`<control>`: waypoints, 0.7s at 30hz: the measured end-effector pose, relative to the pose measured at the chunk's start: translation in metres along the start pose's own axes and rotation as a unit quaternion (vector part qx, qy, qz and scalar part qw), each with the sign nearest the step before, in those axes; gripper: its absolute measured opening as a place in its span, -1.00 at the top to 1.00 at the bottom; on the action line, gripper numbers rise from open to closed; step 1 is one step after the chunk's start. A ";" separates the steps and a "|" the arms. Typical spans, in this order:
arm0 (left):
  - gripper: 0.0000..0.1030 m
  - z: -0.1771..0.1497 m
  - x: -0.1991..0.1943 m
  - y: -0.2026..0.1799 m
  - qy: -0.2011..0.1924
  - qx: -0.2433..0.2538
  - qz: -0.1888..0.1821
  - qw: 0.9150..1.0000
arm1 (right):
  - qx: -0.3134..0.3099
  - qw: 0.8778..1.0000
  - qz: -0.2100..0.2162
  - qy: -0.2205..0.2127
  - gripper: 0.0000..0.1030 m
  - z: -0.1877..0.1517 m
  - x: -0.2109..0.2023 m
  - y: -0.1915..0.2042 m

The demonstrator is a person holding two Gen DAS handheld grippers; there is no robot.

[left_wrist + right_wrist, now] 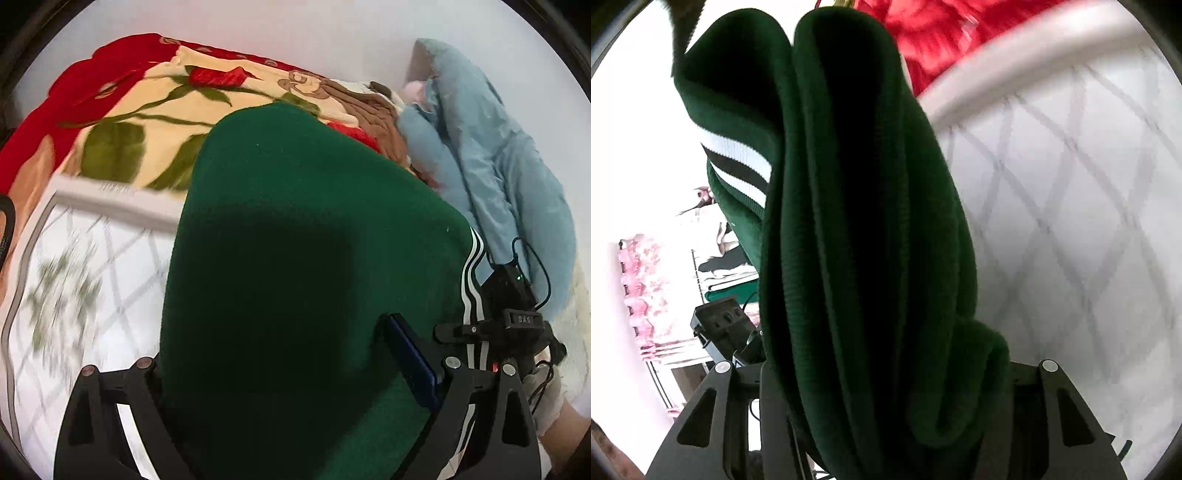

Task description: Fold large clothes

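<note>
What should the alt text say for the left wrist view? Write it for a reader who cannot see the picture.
A dark green knitted garment with white and black stripes at one edge fills the middle, running down between the fingers of the left gripper. Behind it lie a red and cream floral blanket, a light blue padded jacket and a white sheet with a grey diamond pattern.

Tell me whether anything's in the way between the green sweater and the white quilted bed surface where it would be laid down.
Nothing visible blocks it. Both grippers, left and right, grip the green sweater, and the white quilted bed surface beside it shows bare. The floral blanket and light blue garment lie farther back. The part under the sweater is hidden.
</note>
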State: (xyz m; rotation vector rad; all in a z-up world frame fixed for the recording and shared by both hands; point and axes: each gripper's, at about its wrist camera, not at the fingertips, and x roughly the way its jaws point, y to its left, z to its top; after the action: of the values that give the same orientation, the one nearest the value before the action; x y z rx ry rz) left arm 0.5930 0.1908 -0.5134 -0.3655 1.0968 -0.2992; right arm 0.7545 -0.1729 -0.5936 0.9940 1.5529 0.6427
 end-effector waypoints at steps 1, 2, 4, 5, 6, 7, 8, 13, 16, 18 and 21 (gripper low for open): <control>-0.84 0.011 0.014 0.006 0.005 -0.004 0.003 1.000 | 0.001 1.000 -0.005 0.000 -0.05 0.021 0.005 0.003; -0.84 0.019 0.027 0.011 0.009 -0.005 0.003 1.000 | 0.001 1.000 -0.011 0.004 -0.04 0.044 0.011 0.004; -0.84 0.032 0.059 0.020 0.029 -0.006 0.010 1.000 | 0.004 1.000 -0.027 0.009 -0.04 0.080 0.024 0.004; -0.84 0.035 0.075 0.026 0.041 -0.007 0.015 0.999 | 0.007 0.999 -0.039 0.017 -0.04 0.103 0.030 0.002; -0.84 0.037 0.088 0.031 0.052 -0.005 0.027 0.998 | 0.010 0.999 -0.048 0.021 -0.04 0.117 0.037 -0.002; -0.84 0.038 0.095 0.033 0.057 -0.004 0.034 0.998 | 0.015 0.998 -0.057 0.027 -0.05 0.129 0.042 -0.005; -0.84 0.037 0.099 0.037 0.064 -0.013 0.033 0.997 | 0.022 0.997 -0.062 0.036 -0.08 0.139 0.047 -0.010; -0.84 0.031 0.088 0.037 0.073 -0.009 0.041 0.996 | 0.017 0.994 -0.100 0.036 -0.50 0.113 0.057 -0.005; -0.85 0.023 0.065 0.030 0.061 0.006 0.073 0.995 | -0.039 0.979 -0.200 0.001 -0.75 0.089 0.043 0.026; -0.85 0.013 0.042 0.018 0.040 0.025 0.112 0.993 | -0.073 0.960 -0.266 -0.038 -0.93 0.080 0.031 0.047; -0.91 0.004 0.018 0.003 0.025 0.043 0.161 0.986 | -0.127 0.910 -0.386 -0.079 -1.00 0.053 0.026 0.088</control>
State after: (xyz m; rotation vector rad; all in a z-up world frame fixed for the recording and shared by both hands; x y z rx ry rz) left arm 0.6044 0.1861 -0.5278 -0.1010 1.1696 -0.0680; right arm 0.8278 -0.1129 -0.5457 0.1768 1.5107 0.1815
